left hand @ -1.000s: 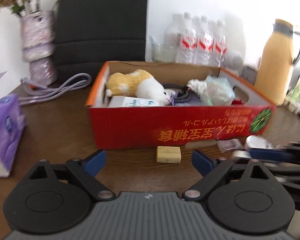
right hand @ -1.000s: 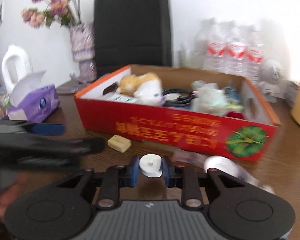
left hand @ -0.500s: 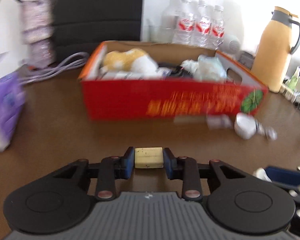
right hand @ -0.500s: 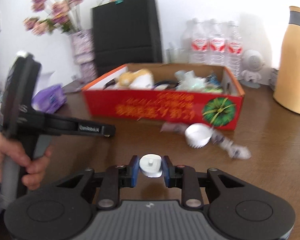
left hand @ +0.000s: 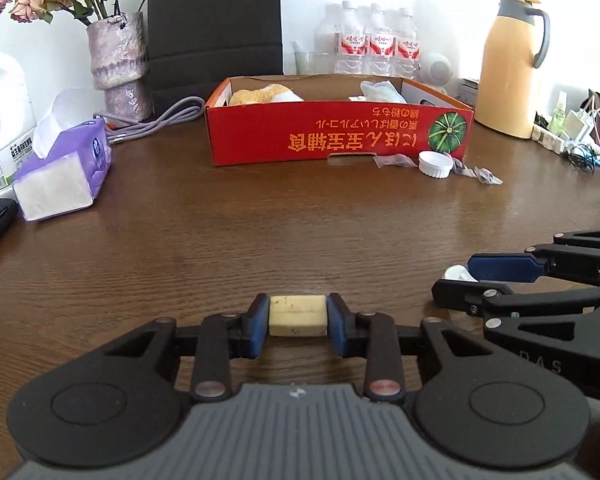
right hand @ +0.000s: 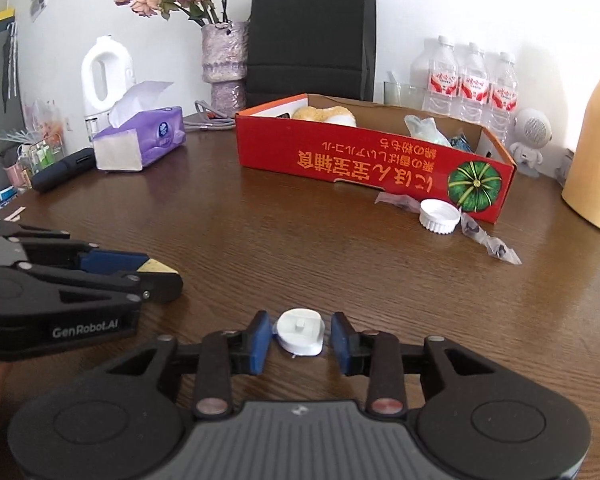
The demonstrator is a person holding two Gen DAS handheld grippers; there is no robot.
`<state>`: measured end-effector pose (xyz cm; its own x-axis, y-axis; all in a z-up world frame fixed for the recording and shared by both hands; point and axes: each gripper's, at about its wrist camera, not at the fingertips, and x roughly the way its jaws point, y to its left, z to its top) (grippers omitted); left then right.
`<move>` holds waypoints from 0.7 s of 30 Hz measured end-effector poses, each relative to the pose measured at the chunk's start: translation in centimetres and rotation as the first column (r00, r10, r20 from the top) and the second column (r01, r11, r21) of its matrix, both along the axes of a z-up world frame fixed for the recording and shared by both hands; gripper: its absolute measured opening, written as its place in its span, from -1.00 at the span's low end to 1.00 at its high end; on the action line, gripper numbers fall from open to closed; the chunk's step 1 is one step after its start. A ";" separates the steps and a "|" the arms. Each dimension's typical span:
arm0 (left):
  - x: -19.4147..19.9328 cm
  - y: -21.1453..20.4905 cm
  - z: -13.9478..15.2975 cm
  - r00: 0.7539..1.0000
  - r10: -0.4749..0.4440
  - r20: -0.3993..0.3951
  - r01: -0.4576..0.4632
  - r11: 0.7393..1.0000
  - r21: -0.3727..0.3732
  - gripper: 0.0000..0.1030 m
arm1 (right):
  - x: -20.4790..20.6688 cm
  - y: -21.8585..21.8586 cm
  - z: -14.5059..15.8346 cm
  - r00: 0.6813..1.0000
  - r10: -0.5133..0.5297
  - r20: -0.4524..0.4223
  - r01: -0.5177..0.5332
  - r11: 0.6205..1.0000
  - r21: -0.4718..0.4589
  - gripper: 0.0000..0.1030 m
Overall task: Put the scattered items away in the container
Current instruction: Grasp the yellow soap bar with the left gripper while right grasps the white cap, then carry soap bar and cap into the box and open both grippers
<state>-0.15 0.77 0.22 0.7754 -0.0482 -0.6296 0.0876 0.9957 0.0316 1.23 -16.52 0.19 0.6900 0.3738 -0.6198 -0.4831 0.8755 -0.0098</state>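
My left gripper (left hand: 298,322) is shut on a pale yellow block (left hand: 297,316), held low over the brown table, well in front of the red cardboard box (left hand: 340,136). My right gripper (right hand: 299,334) has a small white cap-like piece (right hand: 300,331) between its pads; the left pad touches it, and a small gap shows at the right pad. The box (right hand: 376,166) holds a plush toy (left hand: 266,94) and crumpled plastic (right hand: 426,130). A white lid (right hand: 439,216) and clear wrappers (right hand: 488,242) lie on the table by the box's front right corner.
A purple tissue box (left hand: 66,170) and white jug (left hand: 2,120) stand at left. A vase (left hand: 118,64), black bag (left hand: 214,32), water bottles (left hand: 374,46) and yellow thermos (left hand: 508,64) line the back. Chargers and cables (left hand: 580,136) sit at far right.
Both grippers have drawn back from the box and now sit side by side near the table's front. The left gripper closed on the yellow block a second ago and carried it back.
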 end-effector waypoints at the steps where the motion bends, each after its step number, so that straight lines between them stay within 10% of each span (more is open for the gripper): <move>1: 0.0 -0.1 0.0 1.000 -0.007 0.002 0.007 1.000 0.006 -0.28 | 0.1 0.0 0.0 1.000 -0.003 0.004 0.003 1.000 -0.006 -0.38; 10: -1.5 0.1 0.8 0.994 0.009 0.107 -0.008 1.000 -0.009 -0.41 | -0.5 0.1 0.4 0.999 -0.026 0.018 0.026 1.000 0.002 -0.52; 15: -6.2 -0.4 3.3 0.931 0.037 0.364 -0.004 0.996 -0.089 -0.41 | -3.3 -0.7 2.9 0.982 -0.087 0.168 0.075 0.994 0.073 -0.51; 21: -9.6 -1.7 4.0 0.869 0.079 0.488 -0.022 0.992 -0.121 -0.41 | -7.5 -2.4 4.4 0.933 -0.189 0.307 0.137 0.973 0.183 -0.51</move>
<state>-9.77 -0.89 4.22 0.9860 -0.0458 -0.1601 0.0382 0.9980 -0.0506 -6.30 -18.88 4.61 0.9016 0.3135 -0.2980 -0.3276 0.9448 0.0030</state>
